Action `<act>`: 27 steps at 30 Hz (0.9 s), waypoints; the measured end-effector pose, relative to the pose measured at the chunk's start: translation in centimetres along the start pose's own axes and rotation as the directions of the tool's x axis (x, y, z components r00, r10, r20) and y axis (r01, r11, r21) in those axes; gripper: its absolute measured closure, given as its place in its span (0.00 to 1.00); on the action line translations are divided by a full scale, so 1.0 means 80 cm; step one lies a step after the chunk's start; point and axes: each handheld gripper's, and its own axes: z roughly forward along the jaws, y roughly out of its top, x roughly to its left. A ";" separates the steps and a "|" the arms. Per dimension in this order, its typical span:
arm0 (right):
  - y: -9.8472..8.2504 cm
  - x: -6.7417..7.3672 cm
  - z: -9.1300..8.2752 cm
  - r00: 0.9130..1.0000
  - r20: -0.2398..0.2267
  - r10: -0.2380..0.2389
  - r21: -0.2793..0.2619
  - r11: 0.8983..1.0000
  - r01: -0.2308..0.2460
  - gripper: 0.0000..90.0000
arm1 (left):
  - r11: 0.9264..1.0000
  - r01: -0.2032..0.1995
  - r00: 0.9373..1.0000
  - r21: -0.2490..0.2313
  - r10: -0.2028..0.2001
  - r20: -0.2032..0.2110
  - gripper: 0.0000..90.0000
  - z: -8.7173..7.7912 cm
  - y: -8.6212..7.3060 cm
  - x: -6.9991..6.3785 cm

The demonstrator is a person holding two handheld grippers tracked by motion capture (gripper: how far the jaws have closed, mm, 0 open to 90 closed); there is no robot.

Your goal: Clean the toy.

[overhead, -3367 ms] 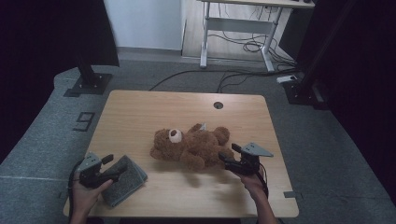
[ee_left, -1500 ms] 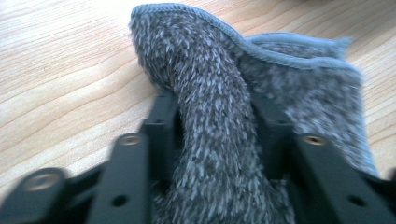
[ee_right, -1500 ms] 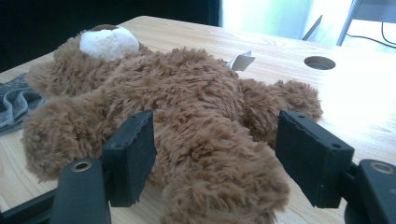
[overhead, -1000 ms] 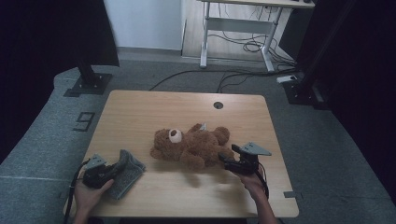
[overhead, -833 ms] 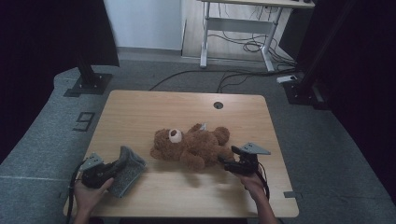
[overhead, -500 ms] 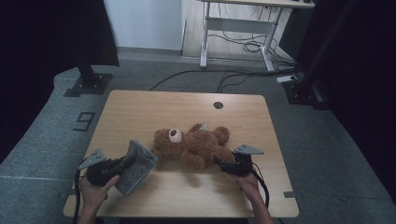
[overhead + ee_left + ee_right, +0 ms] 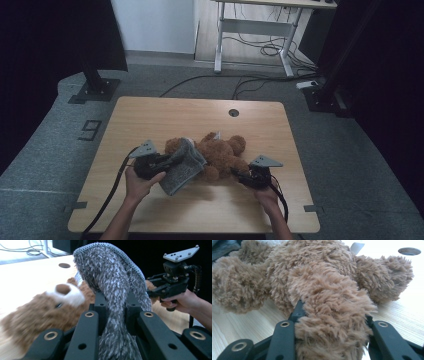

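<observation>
Black two-jaw left tool (image 7: 172, 161); brass-ringed screw holes; grey three-cornered plate; black trailing cable; bare forearms.

The brown plush teddy bear (image 7: 217, 155) is laid near the middle of the pale wooden tabletop (image 7: 150, 117). A grey knitted cloth (image 7: 182, 167) is held up against the bear's left side, over its head. The left gripper (image 7: 167, 162) is placed left of the bear, the right gripper (image 7: 240, 176) at its right, where a leg is enclosed.

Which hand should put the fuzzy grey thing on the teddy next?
Probably the left. The left gripper is shut on the grey knitted piece, right beside the teddy bear's head. The right gripper is clamped on the bear's leg, steadying it.
</observation>
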 end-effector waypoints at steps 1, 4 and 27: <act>0.000 0.000 0.000 1.000 -0.002 0.001 0.002 1.000 -0.001 0.62 | 1.000 -0.004 1.000 0.003 0.004 0.001 0.85 0.004 0.002 -0.002; 0.000 -0.002 -0.001 1.000 -0.003 0.020 0.002 1.000 -0.020 0.51 | 1.000 -0.006 1.000 0.015 0.006 0.000 0.85 0.011 0.003 -0.004; 0.034 0.002 0.028 1.000 -0.018 0.022 0.047 0.999 -0.022 0.26 | 0.998 0.024 0.998 0.050 -0.026 0.049 0.84 0.064 0.013 -0.010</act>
